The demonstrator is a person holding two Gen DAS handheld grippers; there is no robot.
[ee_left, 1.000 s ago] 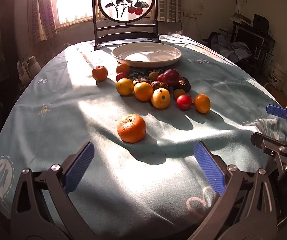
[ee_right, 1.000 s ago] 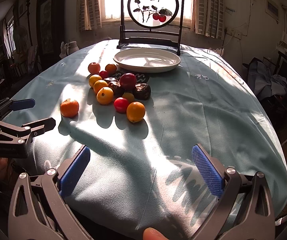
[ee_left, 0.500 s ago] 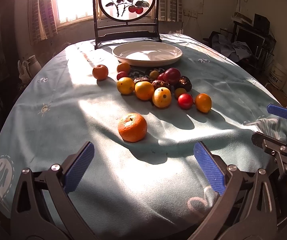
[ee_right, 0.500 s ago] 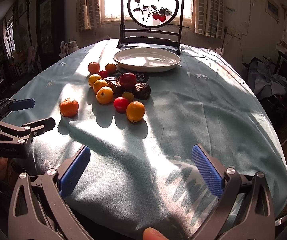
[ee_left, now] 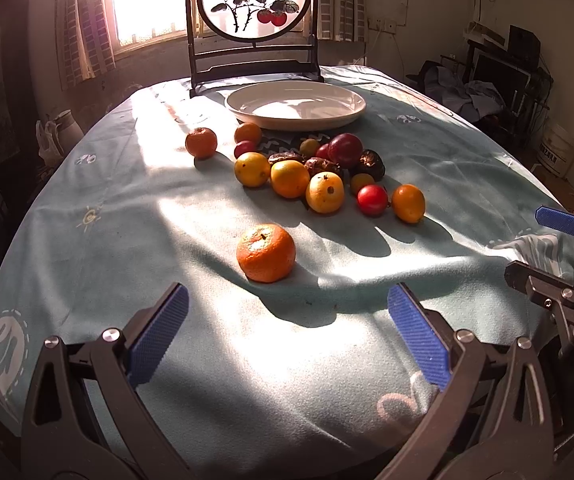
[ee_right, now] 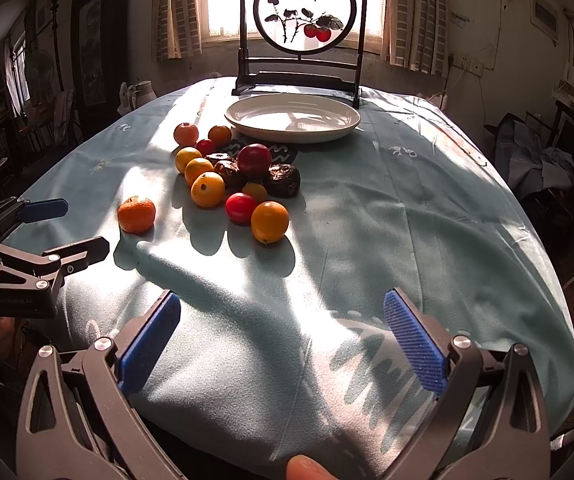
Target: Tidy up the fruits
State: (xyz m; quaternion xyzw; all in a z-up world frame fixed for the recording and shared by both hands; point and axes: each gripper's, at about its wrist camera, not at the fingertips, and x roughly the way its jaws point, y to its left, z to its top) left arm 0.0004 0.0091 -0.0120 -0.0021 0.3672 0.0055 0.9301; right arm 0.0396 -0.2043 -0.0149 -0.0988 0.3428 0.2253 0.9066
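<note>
A mandarin (ee_left: 266,253) lies alone on the teal tablecloth, just ahead of my open, empty left gripper (ee_left: 287,334); it also shows in the right wrist view (ee_right: 136,214). Behind it lies a cluster of fruit (ee_left: 325,174): oranges, red tomatoes, a dark red plum and wrinkled dark fruits. One more orange (ee_left: 201,142) sits apart at the left. An empty white plate (ee_left: 295,105) stands at the back. My right gripper (ee_right: 283,344) is open and empty near the front edge, with an orange (ee_right: 270,222) and a red tomato (ee_right: 241,208) ahead of it.
A framed round painted screen (ee_left: 254,20) stands behind the plate. The left gripper shows at the left of the right wrist view (ee_right: 43,232). The right gripper shows at the right of the left wrist view (ee_left: 559,248). Furniture and clutter surround the table.
The left gripper has crept slightly forward toward the mandarin. The right gripper has barely moved. Both stay open.
</note>
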